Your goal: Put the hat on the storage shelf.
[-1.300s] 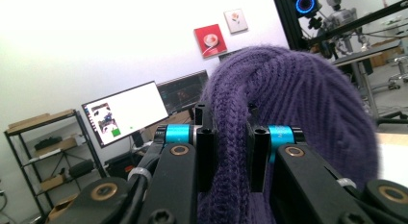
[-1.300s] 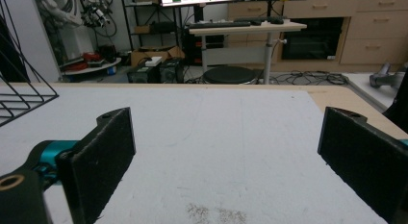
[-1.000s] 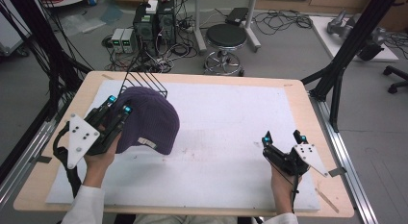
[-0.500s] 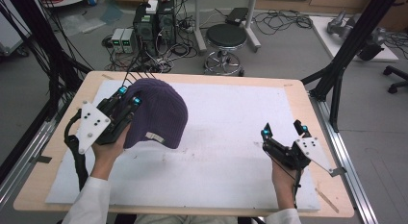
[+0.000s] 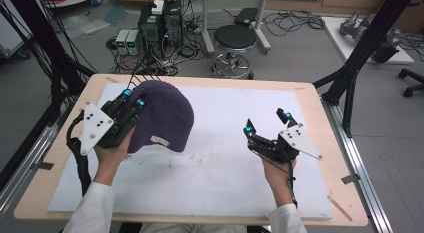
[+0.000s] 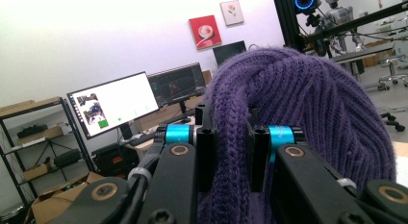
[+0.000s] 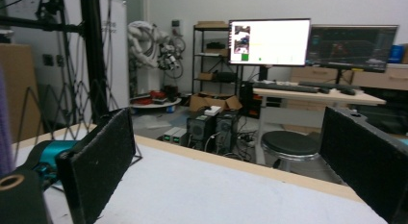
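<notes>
Holding: left tool (image 5: 131, 99) clamps purple ribbed knit beanie (image 5: 165, 115)
Right tool (image 5: 266, 122): wide, nothing between
Surface (image 5: 225, 163): white mat, bare between tools
Beyond: black round stool (image 5: 235, 37)

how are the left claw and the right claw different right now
The left claw is shut on the knitted rim of the purple hat; the right claw is open and holds nothing. The left claw is at the table's left side, against the hat; the right claw is at the right side, over bare white mat. Both have black jaws.

Hat (image 5: 162, 118) on mat (image 5: 225, 183), table's left.
</notes>
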Tool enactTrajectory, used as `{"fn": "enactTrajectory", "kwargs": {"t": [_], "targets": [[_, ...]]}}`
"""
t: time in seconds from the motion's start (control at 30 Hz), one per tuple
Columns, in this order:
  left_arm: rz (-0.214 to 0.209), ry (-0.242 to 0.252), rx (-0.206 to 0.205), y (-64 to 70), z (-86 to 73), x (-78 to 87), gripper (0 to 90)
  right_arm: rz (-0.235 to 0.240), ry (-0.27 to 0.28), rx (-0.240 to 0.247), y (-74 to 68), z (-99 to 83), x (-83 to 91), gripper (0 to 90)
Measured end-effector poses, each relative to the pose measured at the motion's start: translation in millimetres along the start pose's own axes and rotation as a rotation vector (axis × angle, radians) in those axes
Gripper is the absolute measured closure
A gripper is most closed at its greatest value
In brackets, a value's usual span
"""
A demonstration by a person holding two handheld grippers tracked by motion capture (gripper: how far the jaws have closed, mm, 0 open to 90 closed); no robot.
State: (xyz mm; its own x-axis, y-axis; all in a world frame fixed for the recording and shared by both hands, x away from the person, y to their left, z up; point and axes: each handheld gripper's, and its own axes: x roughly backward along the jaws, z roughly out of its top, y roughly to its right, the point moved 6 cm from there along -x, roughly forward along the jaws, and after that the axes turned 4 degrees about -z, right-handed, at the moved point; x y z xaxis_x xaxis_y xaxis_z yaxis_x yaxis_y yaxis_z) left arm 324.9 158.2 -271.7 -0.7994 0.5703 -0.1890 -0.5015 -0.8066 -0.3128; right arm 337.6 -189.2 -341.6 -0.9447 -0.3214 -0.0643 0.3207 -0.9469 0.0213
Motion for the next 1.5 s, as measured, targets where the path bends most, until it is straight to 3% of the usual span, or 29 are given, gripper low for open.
{"fn": "enactTrajectory", "kwargs": {"t": [0.2, 0.23, 0.27, 0.43, 0.57, 0.67, 0.7, 0.83, 0.87, 0.93, 0.97, 1.0, 1.07, 1.13, 1.27, 1.37, 1.5], "targets": [[-0.001, 0.0, 0.01, -2.5, -0.2, -1.8, 79.5, 0.078, -0.018, -0.001, -19.5, 1.3, -11.3, 5.0], [-0.003, -0.004, 0.009, -2.6, -0.6, -3.7, 79.6, 0.124, -0.024, -0.006, -30.2, 3.1, -17.0, 5.1], [-0.003, -0.004, 0.009, -2.6, -0.6, -3.7, 79.5, 0.14, -0.024, -0.011, -34.1, 4.1, -18.7, 5.1], [0.005, -0.004, 0.014, -5.0, 2.2, -10.3, 79.6, 0.195, -0.024, -0.006, -54.4, 9.5, -30.9, 5.1], [0.008, 0.019, 0.044, -7.6, 9.1, -17.1, 79.6, 0.246, -0.034, 0.01, -71.1, 11.5, -40.2, 5.1], [0.006, 0.024, 0.047, -7.5, 11.9, -18.6, 79.6, 0.278, -0.035, 0.011, -80.2, 12.2, -44.7, 5.1], [0.003, 0.035, 0.047, -6.4, 15.4, -19.9, 79.6, 0.311, -0.04, 0.008, -91.3, 11.4, -50.0, 5.1], [-0.005, 0.049, 0.044, -4.6, 21.0, -20.7, 79.6, 0.367, -0.084, 0.009, -107.9, 8.5, -57.9, 5.3], [-0.008, 0.056, 0.046, -4.8, 24.1, -21.1, 79.6, 0.415, -0.115, 0.018, -124.0, 7.3, -63.1, 8.6], [-0.001, 0.055, 0.042, -5.1, 25.1, -21.2, 79.6, 0.489, -0.14, 0.022, -136.8, 6.4, -65.7, 23.6], [0.002, 0.053, 0.039, -5.5, 25.7, -21.1, 79.6, 0.489, -0.14, 0.022, -136.8, 6.4, -65.7, 23.6], [0.001, 0.052, 0.035, -6.1, 26.0, -20.9, 79.6, 0.531, -0.177, 0.051, -148.4, 4.6, -68.6, 51.6], [-0.001, 0.034, 0.004, -11.0, 24.7, -17.6, 79.6, 0.533, -0.215, 0.122, -154.8, 4.0, -70.4, 70.2], [-0.006, 0.03, -0.004, -19.6, 23.7, -12.7, 79.6, 0.501, -0.235, 0.173, -153.7, 5.9, -73.1, 77.5], [-0.041, 0.029, -0.013, -34.8, 22.5, -4.7, 79.6, 0.444, -0.212, 0.141, -141.7, 18.9, -78.5, 80.5], [-0.038, 0.014, -0.038, -40.1, 22.5, -1.6, 79.6, 0.45, -0.22, 0.14, -141.1, 23.7, -80.3, 80.5], [-0.02, 0.011, -0.036, -43.7, 22.4, -0.9, 79.6, 0.462, -0.222, 0.154, -148.0, 22.4, -80.3, 80.5]]}}
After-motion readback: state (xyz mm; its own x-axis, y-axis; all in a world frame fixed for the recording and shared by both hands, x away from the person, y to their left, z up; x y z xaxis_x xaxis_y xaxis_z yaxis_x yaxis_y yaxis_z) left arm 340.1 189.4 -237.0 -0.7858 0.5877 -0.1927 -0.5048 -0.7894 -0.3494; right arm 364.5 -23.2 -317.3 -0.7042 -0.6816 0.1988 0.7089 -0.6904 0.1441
